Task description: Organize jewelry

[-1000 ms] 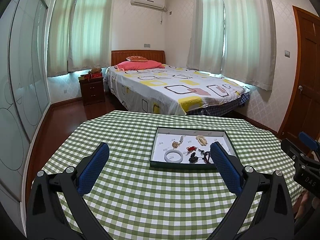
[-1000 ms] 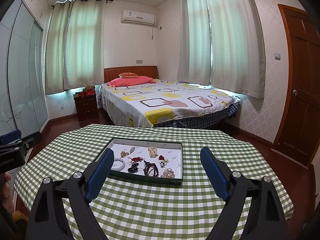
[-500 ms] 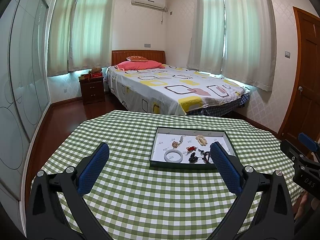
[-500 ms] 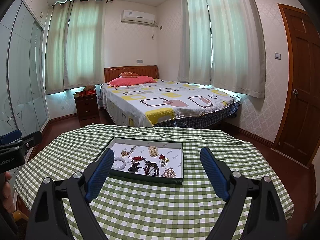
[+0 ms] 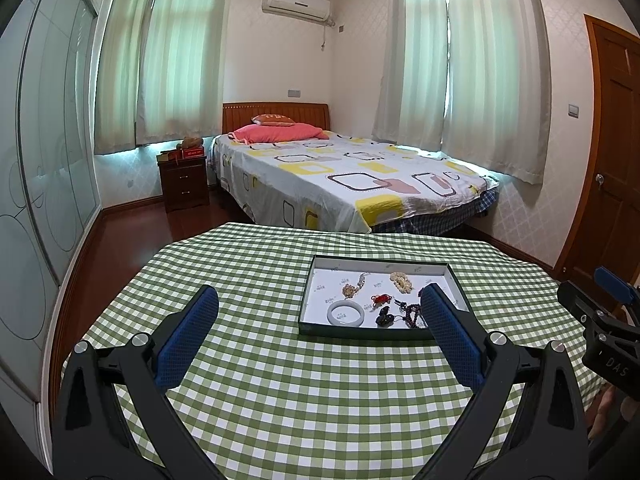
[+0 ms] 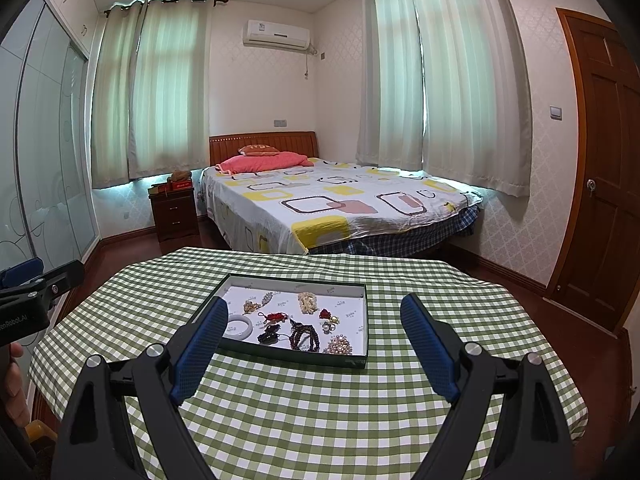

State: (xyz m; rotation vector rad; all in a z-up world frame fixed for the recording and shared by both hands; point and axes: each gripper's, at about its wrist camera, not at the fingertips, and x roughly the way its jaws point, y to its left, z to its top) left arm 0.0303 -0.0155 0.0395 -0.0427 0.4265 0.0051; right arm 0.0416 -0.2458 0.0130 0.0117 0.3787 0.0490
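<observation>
A shallow dark-rimmed tray [image 5: 454, 276] [image 6: 366, 320] with a white floor lies on the green checked tablecloth. In it lie a white bangle [image 5: 346, 314] [image 6: 240, 327], a red knotted cord [image 5: 380, 299] [image 6: 276, 316], a cream bead bracelet [image 5: 401, 281] [image 6: 307, 302], dark bead strands [image 5: 412, 315] [image 6: 304, 336] and a gold brooch [image 6: 338, 346]. My left gripper [image 5: 318, 304] is open and empty, held above the table short of the tray. My right gripper [image 6: 314, 314] is open and empty, also short of the tray.
The table [image 5: 280, 380] [image 6: 320, 412] has a draped edge all round. A bed [image 5: 344, 176] stands behind it, a nightstand [image 5: 184, 184] at back left, a door [image 6: 608, 200] at right. Each gripper shows at the edge of the other's view [image 5: 600, 324] [image 6: 32, 292].
Almost nothing has changed. Both grippers stay open and hold nearly still; the views shift only slightly.
</observation>
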